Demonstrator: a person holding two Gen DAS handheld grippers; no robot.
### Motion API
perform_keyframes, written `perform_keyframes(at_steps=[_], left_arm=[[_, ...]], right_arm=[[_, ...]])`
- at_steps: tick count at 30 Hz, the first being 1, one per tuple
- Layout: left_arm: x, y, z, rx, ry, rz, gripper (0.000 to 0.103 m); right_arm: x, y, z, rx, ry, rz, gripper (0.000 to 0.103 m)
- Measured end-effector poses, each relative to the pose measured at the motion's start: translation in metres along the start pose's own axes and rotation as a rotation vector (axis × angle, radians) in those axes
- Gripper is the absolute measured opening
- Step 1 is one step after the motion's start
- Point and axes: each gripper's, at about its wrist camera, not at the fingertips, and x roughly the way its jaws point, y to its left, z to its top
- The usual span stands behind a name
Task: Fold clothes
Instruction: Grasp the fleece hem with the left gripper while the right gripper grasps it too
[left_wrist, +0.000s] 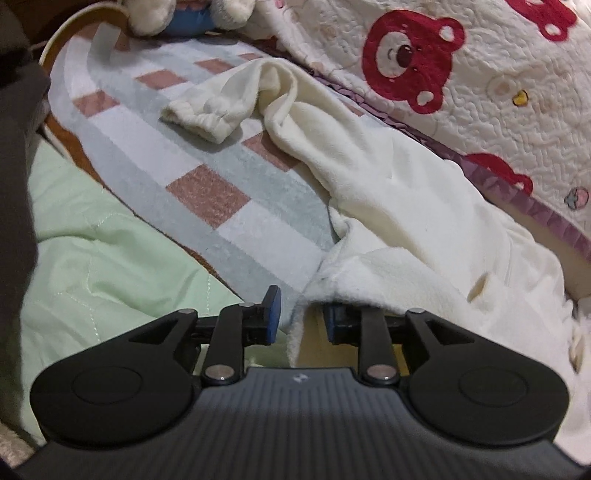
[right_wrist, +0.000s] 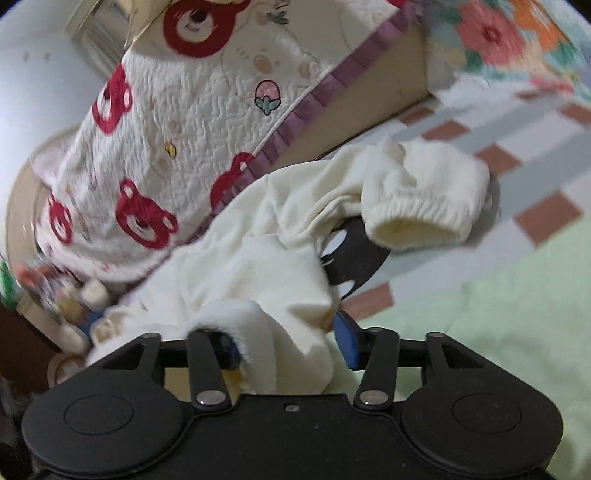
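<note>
A cream fleece garment (left_wrist: 388, 206) lies crumpled across the checked blanket, one sleeve with an elastic cuff (left_wrist: 199, 114) stretched out to the left. My left gripper (left_wrist: 301, 319) is low over its near edge. A fold of the hem hangs between the blue pads (left_wrist: 272, 314), which stand apart from it, so the gripper is open. In the right wrist view the same garment (right_wrist: 258, 258) is heaped, with its other cuff (right_wrist: 421, 218) and a black patch (right_wrist: 351, 251) showing. My right gripper (right_wrist: 290, 349) is open wide, with a loose bunch of fleece between its fingers.
A quilt with red bears (left_wrist: 461, 74) borders the garment on the far side. The grey, white and brown checked blanket (left_wrist: 184, 177) lies under it, over a pale green quilt (left_wrist: 92, 277). A plush toy (left_wrist: 192, 14) sits at the far end. Floral fabric (right_wrist: 498, 37) lies at the upper right.
</note>
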Motion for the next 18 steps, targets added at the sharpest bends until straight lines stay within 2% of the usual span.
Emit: perform_keyframes(at_steps=[3, 7, 8, 11, 14, 16, 18], left_arm=[[0.002, 0.003, 0.000, -0.021, -0.004, -0.009, 0.024], [0.006, 0.002, -0.002, -0.022, -0.006, -0.007, 0.025], [0.008, 0.003, -0.002, -0.031, -0.002, -0.009, 0.026], [0.010, 0.004, -0.002, -0.037, -0.001, -0.005, 0.030], [0.009, 0.000, -0.004, -0.016, -0.013, 0.008, 0.035], [0.010, -0.003, -0.005, 0.003, -0.024, 0.031, 0.048], [0.010, -0.003, -0.006, 0.009, -0.031, 0.052, 0.050]], right_arm=[[-0.002, 0.003, -0.011, -0.019, 0.014, -0.007, 0.059], [-0.008, 0.006, -0.030, -0.059, 0.012, -0.011, 0.073], [-0.008, 0.006, -0.035, -0.090, 0.021, -0.007, 0.074], [-0.005, 0.009, -0.047, -0.202, 0.058, -0.029, 0.074], [-0.007, 0.016, -0.055, -0.301, 0.057, -0.024, 0.073], [-0.005, 0.021, -0.060, -0.369, 0.072, -0.023, 0.066], [-0.005, 0.026, -0.069, -0.448, 0.101, -0.028, 0.057]])
